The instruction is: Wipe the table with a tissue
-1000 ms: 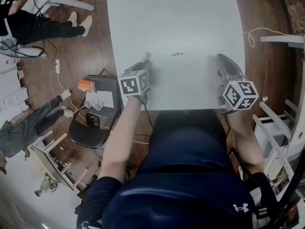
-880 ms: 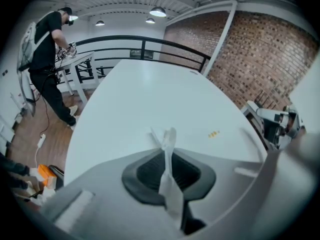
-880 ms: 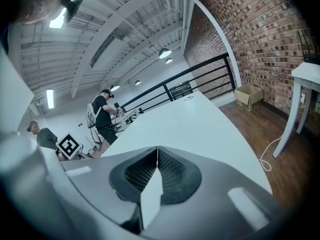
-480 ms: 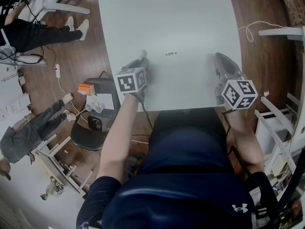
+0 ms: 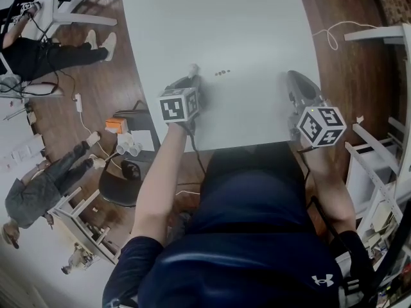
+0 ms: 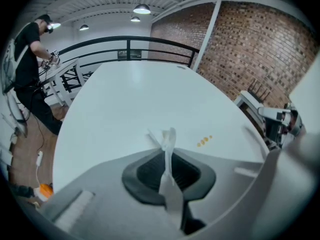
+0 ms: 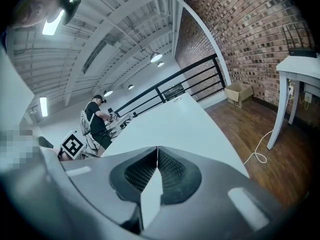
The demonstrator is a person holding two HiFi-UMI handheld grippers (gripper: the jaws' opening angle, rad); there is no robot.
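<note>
**A:** What does the head view show?
**B:** The left gripper (image 5: 191,76) reaches over the white counter (image 5: 244,18). A tissue (image 5: 192,68) shows at its tip, just left of some small crumbs (image 5: 222,72). The right gripper (image 5: 290,79) is near the counter's right edge, well apart from the left.

**A:** And the left gripper view?
**B:** Its fingers (image 6: 145,173) are pinching the tissue (image 6: 169,144), which sticks up between them. The crumbs (image 6: 204,141) lie ahead to the right.

**A:** The right gripper view?
**B:** Its fingers (image 7: 175,171) are pressed together with nothing between. The counter (image 7: 170,119) stretches ahead, and a person (image 7: 97,116) stands beyond it.
</note>
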